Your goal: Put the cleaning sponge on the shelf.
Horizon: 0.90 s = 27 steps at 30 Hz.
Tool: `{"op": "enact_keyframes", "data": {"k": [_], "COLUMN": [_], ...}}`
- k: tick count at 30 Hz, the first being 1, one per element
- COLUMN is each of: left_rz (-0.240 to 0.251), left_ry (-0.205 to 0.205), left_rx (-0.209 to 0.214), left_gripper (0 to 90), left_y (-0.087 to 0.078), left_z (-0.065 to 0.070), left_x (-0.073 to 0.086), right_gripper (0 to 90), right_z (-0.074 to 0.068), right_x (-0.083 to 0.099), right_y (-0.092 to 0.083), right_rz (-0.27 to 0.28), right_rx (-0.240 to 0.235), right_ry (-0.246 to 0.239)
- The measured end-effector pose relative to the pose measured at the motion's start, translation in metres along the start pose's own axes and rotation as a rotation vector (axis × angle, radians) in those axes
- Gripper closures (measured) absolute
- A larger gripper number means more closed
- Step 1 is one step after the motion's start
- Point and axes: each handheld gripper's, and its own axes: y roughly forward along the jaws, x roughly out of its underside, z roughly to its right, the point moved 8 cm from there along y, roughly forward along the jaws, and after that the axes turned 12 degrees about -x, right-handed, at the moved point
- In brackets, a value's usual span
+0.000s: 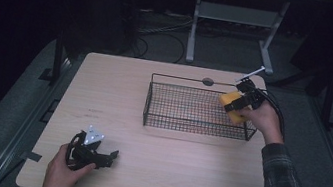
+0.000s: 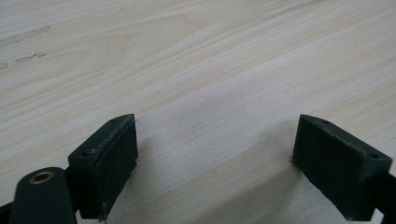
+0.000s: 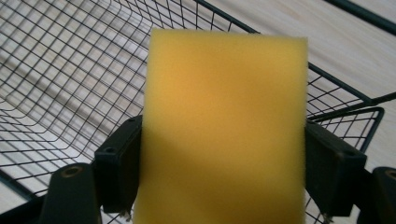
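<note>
High view, table: a pale wood table carries a black wire basket toward its far right part.
High view, right gripper: the right gripper is held by the right hand over the basket's right end, near the table's right edge, with a yellow sponge between its jaws at the basket's rim.
High view, left gripper: the left gripper sits low at the table's near left corner, held by the left hand; a grey three-cornered plate is on top.
Left gripper view: the left gripper has its jaws spread wide apart with bare wood grain of the table between them; nothing is gripped.
Right gripper view: the right gripper is clamped on the yellow sponge, one jaw pressed to each side of it; the sponge stands upright above the wire basket, whose mesh floor and end wall lie behind and below it, with table wood past the rim.
</note>
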Motion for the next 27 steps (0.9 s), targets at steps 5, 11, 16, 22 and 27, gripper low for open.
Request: {"op": "enact_keyframes", "data": {"k": [5,11,16,22,27], "left_rz": [0.0,0.0,0.0,0.0,0.0], "left_ry": [0.0,0.0,0.0,0.0,0.0], "left_rx": [0.0,0.0,0.0,0.0,0.0], "left_gripper": [13.0,13.0,13.0,13.0,13.0], "left_y": [0.0,0.0,0.0,0.0,0.0], "left_z": [0.0,0.0,0.0,0.0,0.0], "left_x": [0.0,0.0,0.0,0.0,0.0], "right_gripper": [23.4,23.3,23.0,22.0,20.0], "right_z": [0.004,0.005,0.005,0.005,0.005], "right_x": [0.003,0.005,0.008,0.008,0.01], "right_y": [0.009,0.014,0.02,0.022,0.023], "right_rz": [-0.013,-0.023,-0.035,-0.041,-0.056], "right_rx": [-0.001,-0.003,-0.013,-0.02,-0.02], "right_ry": [0.009,0.014,0.02,0.019,0.023]}}
